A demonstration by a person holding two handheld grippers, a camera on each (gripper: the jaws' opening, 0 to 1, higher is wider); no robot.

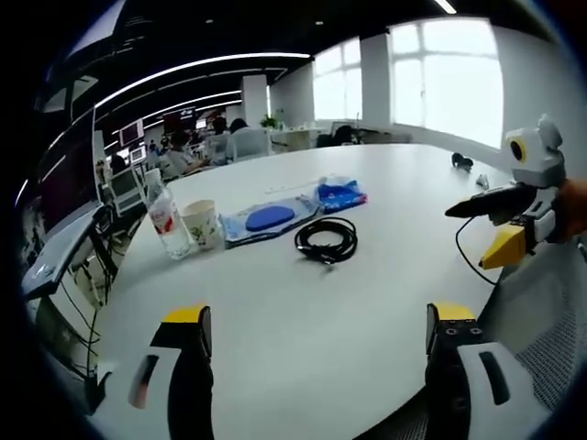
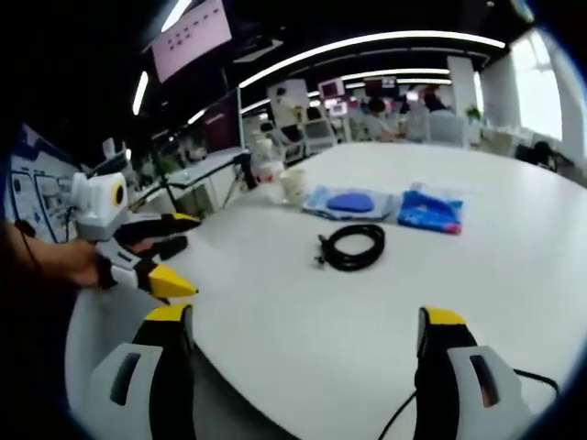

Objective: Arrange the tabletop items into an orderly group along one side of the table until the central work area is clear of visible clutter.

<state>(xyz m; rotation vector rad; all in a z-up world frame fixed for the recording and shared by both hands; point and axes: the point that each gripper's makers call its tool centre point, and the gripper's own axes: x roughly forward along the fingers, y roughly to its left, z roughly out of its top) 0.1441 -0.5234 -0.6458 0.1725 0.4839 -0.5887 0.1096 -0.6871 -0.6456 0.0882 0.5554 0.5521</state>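
In the left gripper view the left gripper (image 1: 316, 335) is hovering over the near edge of the white table (image 1: 275, 312), its yellow-tipped jaws standing wide apart with nothing between them. The right gripper (image 1: 495, 229) is coming in at 3 o'clock, held in a hand; its jaws are spread too, one black, one yellow-tipped, and empty.

The clutter is sitting together past the middle of the table. A coiled black cable (image 1: 326, 240) is lying nearest, at about 12 o'clock from the jaws. Behind it a clear sleeve (image 1: 266, 220) is lying flat with a blue oval thing inside it, and a blue packet (image 1: 341, 193) is touching its far end. At 11 o'clock a paper cup (image 1: 204, 225) is standing upright just beside a clear bottle (image 1: 165, 213) with a red label — what either is holding cannot be told.

In the right gripper view the right gripper (image 2: 307, 339) is likewise gaping wide, the cable (image 2: 352, 247) lying ahead at 12 o'clock, the sleeve (image 2: 348, 203) and packet (image 2: 429, 212) beyond it, the cup (image 2: 294, 185) and bottle (image 2: 267, 165) further back. The left gripper (image 2: 170, 261) is showing at 9 o'clock, jaws parted.

People are sitting at desks far behind.
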